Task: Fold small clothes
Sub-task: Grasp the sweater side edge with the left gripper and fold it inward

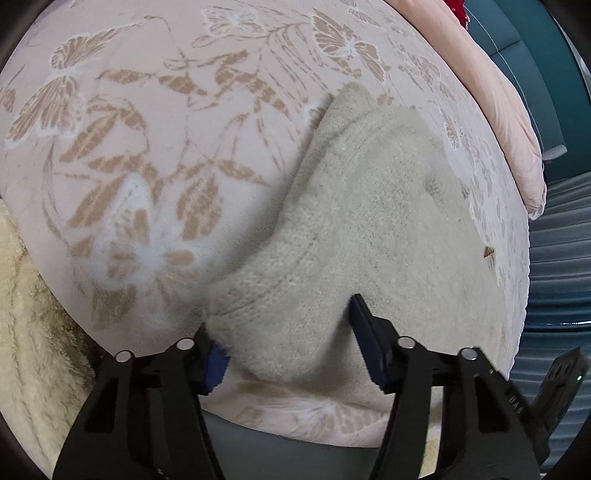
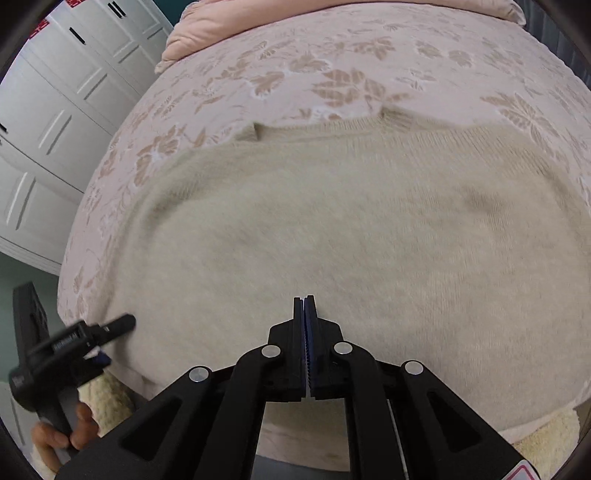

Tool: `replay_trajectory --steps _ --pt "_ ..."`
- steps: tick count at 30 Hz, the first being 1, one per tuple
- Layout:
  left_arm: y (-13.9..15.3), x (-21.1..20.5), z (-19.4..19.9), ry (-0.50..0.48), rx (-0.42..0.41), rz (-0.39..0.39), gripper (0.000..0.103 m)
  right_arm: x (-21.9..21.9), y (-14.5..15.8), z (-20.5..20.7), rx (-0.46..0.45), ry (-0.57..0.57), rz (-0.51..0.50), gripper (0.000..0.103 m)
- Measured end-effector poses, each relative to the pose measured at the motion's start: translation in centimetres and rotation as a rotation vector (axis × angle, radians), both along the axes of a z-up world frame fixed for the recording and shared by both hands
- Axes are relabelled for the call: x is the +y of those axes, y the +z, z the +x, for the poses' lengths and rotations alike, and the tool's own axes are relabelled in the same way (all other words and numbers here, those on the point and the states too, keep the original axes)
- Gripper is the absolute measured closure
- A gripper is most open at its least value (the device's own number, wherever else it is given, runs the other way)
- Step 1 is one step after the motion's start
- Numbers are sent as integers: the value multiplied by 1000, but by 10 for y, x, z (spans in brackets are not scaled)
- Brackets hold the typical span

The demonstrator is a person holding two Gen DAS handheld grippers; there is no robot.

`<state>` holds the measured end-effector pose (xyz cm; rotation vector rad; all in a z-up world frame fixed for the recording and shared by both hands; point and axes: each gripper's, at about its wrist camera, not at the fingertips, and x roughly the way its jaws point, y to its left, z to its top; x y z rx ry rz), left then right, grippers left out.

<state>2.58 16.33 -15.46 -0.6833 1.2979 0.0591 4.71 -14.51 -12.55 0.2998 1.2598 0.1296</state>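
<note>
Tongs on both sides point steeply down at a cream knit sweater (image 2: 332,229) spread flat on a bed under a pink bedspread (image 2: 295,66) patterned with tan leaves and butterflies. The left tongs (image 1: 288,343) stand part open astride a bunched fold at the sweater's near left corner; knit fills the gap between the two blue pads, but whether they press on it cannot be told. In the right wrist view a bare hand (image 2: 59,432) grips that tool's handle low at the left, just off the bed's corner. The right tongs (image 2: 304,306) are fully closed, pads together with nothing between them, tips over the middle of the sweater's near part.

The sweater's ribbed far edge (image 2: 369,125) lies across the bed with bare bedspread beyond it, up to a pink quilt (image 2: 207,33) at the head. A white wardrobe (image 2: 55,122) stands left of the bed. A fluffy cream blanket (image 1: 26,332) hangs at the near edge.
</note>
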Motion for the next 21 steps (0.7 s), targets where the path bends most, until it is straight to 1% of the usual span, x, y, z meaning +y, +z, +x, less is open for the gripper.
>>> replay_trajectory --steps 1,3,5,7,10,13,15,17,19,21 --pt "1 0 0 4 -4 -4 63 -1 -13 -3 27 7 -3 98" --pt "7 -2 -1 6 -5 -11 69 -7 -25 -13 -12 -10 37 99" --pt "16 -7 4 -4 -26 3 71 -8 -27 -12 -23 -14 54 99" --pt "30 -13 5 -24 -62 10 74 -10 -28 -11 -15 -28 79 99" --pt "60 -31 10 -70 -137 12 75 -14 -29 -13 -22 -33 113 99" --pt "95 -64 14 -158 -234 41 77 -18 -29 -15 -39 -52 149 100" --pt "112 -91 16 -228 -288 68 77 -24 -24 -21 -61 -91 182 100" --pt "121 -118 16 -289 -319 83 78 -32 -17 -30 -83 -124 204 98" --pt "124 -143 16 -347 -332 89 79 -41 -9 -41 -109 -147 198 94" --pt "127 -172 13 -417 -352 101 79 -58 0 -54 -134 -170 203 94"
